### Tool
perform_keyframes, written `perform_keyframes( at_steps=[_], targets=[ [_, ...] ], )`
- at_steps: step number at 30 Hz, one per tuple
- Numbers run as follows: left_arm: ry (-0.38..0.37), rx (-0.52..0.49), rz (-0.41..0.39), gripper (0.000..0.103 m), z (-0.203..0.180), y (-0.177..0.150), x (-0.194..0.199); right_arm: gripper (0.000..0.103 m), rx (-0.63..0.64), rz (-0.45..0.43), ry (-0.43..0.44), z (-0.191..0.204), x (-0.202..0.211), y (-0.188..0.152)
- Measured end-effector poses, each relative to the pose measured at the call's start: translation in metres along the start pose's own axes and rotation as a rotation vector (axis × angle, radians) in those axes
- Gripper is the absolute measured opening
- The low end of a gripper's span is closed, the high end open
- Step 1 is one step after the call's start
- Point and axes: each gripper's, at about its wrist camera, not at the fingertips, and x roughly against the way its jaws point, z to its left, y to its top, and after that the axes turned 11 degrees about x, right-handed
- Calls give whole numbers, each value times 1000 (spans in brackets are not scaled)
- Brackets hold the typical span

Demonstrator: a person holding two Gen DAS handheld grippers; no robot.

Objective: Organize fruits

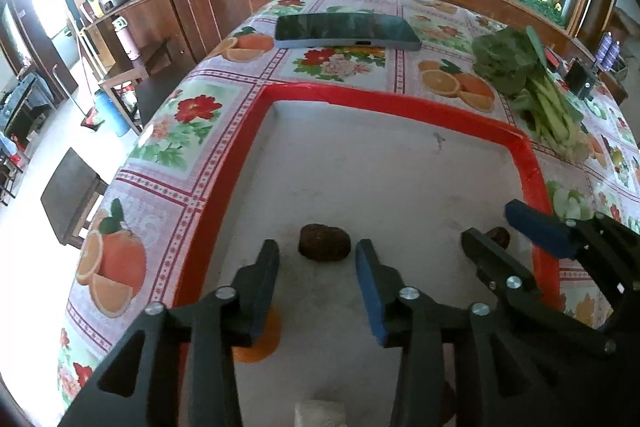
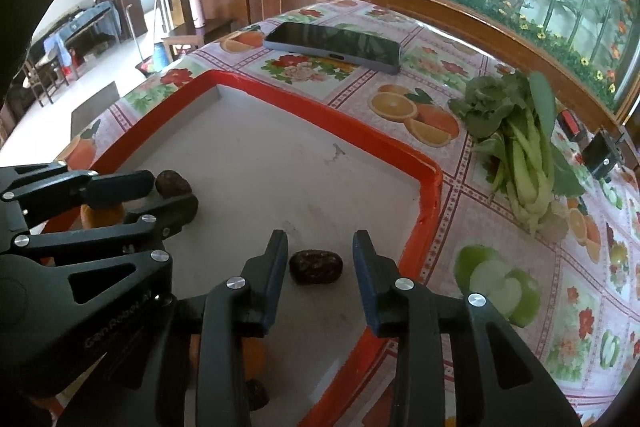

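Left tool, right tool spread, straddling dates.

The table carries a red-rimmed tray, phone and greens.

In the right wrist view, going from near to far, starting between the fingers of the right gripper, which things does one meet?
Right gripper → dark brown fruit → bare floor of the tray → red tray rim → phone lying on the flowered tablecloth.
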Motion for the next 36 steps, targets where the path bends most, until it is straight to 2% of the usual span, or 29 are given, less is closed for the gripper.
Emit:
perform_keyframes(
  at_steps=[7, 9, 12, 14, 16, 19, 23, 25, 27, 29, 31, 33, 36],
  targets=[
    [42, 1, -42, 65, 2, -2, 21, 37, -33, -8, -12, -5, 15, -4],
    [55, 13, -60, 73, 5, -2, 30, 39, -47, -20, -2, -7, 23, -5],
    [71, 39, -87, 81, 11, -5, 45, 51, -72, -50, 0, -10, 39, -8],
    [74, 61, -104, 84, 15, -9, 57, 67, -90, -71, 2, -13, 50, -12],
    [74, 86, -119, 87, 20, -16, 70, 78, -101, -96, 0, -14, 65, -21],
    [70, 135, -136, 90, 29, -32, 91, 80, -104, -107, 12, -14, 86, -37],
    [60, 198, -152, 96, 46, -62, 117, 97, -133, -80, 79, -14, 116, -71],
    [68, 220, -155, 97, 53, -79, 127, 102, -148, -66, 96, -13, 129, -87],
    [74, 254, -147, 98, 63, -99, 134, 103, -157, -34, 89, -10, 138, -103],
    [96, 301, -134, 98, 69, -117, 138, 103, -174, 33, 81, -7, 140, -120],
    [91, 330, -120, 98, 72, -136, 141, 103, -210, 101, 112, -4, 138, -139],
    [100, 352, -109, 98, 71, -155, 142, 103, -245, 97, 135, -3, 140, -151],
    [97, 356, -122, 98, 65, -179, 145, 103, -257, 94, 113, 1, 145, -166]
  ],
)
